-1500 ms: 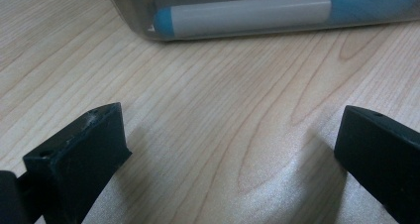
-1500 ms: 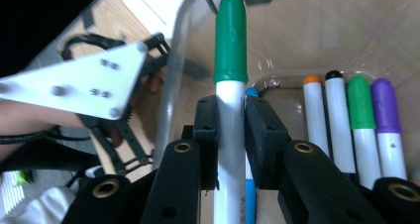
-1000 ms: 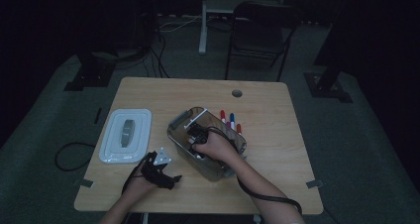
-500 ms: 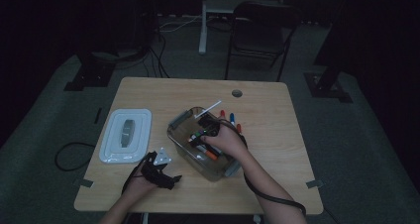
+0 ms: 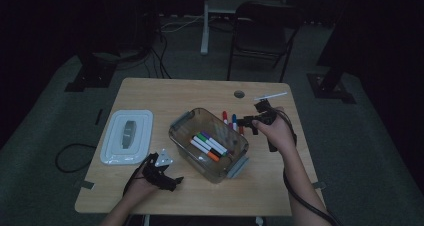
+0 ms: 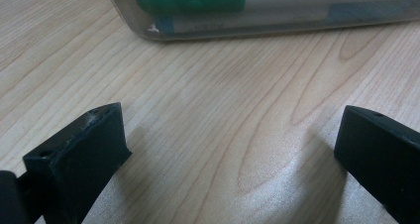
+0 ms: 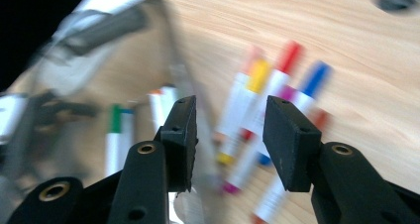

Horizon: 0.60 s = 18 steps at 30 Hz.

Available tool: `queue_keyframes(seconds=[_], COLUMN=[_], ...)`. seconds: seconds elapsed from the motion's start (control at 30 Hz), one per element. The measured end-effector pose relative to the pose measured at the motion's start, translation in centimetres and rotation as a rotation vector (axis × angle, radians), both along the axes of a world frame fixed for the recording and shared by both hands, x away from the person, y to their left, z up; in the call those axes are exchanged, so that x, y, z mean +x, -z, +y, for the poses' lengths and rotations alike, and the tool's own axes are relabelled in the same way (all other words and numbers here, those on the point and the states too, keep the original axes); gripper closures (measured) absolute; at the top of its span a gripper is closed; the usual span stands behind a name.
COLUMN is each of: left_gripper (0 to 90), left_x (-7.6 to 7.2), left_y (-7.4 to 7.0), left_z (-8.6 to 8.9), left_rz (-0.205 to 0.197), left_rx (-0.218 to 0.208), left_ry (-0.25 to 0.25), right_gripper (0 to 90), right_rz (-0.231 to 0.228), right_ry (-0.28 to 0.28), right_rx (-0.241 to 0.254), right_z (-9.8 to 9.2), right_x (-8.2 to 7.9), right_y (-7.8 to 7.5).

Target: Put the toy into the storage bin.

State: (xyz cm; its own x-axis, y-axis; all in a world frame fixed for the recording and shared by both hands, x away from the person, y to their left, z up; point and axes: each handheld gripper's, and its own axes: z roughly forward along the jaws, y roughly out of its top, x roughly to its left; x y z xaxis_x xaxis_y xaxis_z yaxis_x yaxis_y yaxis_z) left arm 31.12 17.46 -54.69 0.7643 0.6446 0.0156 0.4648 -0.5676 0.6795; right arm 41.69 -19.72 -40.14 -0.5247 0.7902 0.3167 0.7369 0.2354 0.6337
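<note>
Lid [image 5: 126, 136]: lying off, left of bin; no readable writing
Left gripper [image 5: 161, 175]: resting released, jaws wide on table [image 5: 165, 93]
Bin [image 5: 208, 143]: now holding several markers [image 5: 209, 146]; one just dropped in
Right gripper [image 5: 252, 121]: jaws just opening, empty; swinging out toward remaining pens [image 7: 277, 100] beside bin; print blurred

The table [image 5: 150, 93] is showing pale wood with a fine streaked grain and a soft satin sheen, seen closest in the left gripper view. The storage bin [image 5: 186, 126] is looking like clear, smoky plastic, smooth and glossy, with grey plastic latches. The lid [image 5: 112, 151] is appearing as white, matt plastic. The markers [image 7: 270, 92] are wearing smooth glossy plastic barrels and coloured caps. The right gripper [image 7: 229, 135] is showing matt black plastic jaws with brass-coloured metal inserts.
</note>
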Motion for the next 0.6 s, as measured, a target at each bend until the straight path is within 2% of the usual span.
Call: queue_keyframes(seconds=[0.17, 0.27, 0.33, 0.4, 0.57, 0.6], left_gripper=[0.4, 0.4, 0.4, 0.4, 0.4, 0.4], left_x=[0.0, 0.0, 0.0, 0.0, 0.0, 0.0], left_y=[0.0, 0.0, 0.0, 0.0, 0.0, 0.0], left_z=[0.0, 0.0, 0.0, 0.0, 0.0, 0.0], left_rz=[0.000, 0.000, 0.000, 0.000, 0.000, 0.000], left_rx=[0.003, 0.003, 0.003, 0.003, 0.003, 0.003], left_ry=[0.002, 0.002, 0.002, 0.002, 0.002, 0.002], right_gripper=[57.0, 57.1, 56.4, 56.2, 58.5, 60.3], right_rz=[0.090, 0.154, 0.179, 0.195, 0.213, 0.215], right_ry=[0.111, 0.141, 0.149, 0.155, 0.175, 0.183], right_rx=[-0.032, -0.047, -0.055, -0.061, -0.139, -0.139], right_z=[-2.4, -2.3, -1.9, -1.5, -0.5, -0.5], right_x=[1.7, 2.4, 2.7, 3.0, 3.5, 3.5], right_y=[4.4, 7.2, 8.6, 9.4, 10.9, 11.0])
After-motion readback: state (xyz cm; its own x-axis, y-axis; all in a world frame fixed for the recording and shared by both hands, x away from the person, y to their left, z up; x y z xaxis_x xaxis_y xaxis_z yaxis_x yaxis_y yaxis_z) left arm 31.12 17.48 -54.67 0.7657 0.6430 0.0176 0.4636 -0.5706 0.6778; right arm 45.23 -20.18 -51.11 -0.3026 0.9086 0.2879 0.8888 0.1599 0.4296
